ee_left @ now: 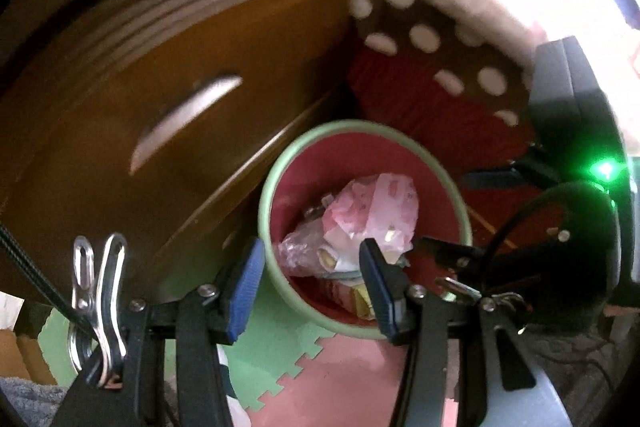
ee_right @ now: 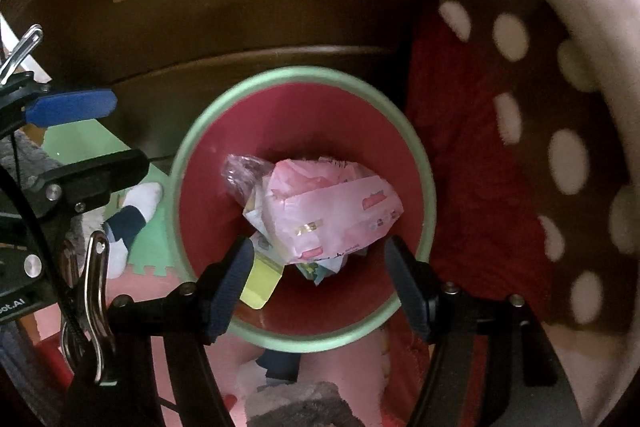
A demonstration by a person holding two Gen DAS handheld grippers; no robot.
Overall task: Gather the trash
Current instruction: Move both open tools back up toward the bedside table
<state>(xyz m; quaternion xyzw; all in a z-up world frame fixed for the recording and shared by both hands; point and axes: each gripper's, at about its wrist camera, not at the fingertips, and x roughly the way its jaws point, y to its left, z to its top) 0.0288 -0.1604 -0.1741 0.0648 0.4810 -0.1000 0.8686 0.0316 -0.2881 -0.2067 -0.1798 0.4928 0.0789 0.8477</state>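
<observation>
both hand-held grippers hover over the bin (ee_right: 424, 163), a red bucket with a pale green rim, standing on the pink and green foam floor mat (ee_left: 280, 359) against the brown wooden cabinet (ee_left: 200, 155). left hand-held gripper (ee_left: 308, 287): jaws apart, blue pads clear of everything, nothing between them. right hand-held gripper (ee_right: 320, 287): jaws spread wide, empty. down inside the bin lies the trash, a pink plastic wrapper (ee_right: 332, 211) on top, a crumpled clear bag (ee_right: 240, 175) and a yellow carton (ee_right: 262, 281) beside it. a dotted brown blanket (ee_right: 560, 131) drapes just beside the bin.
</observation>
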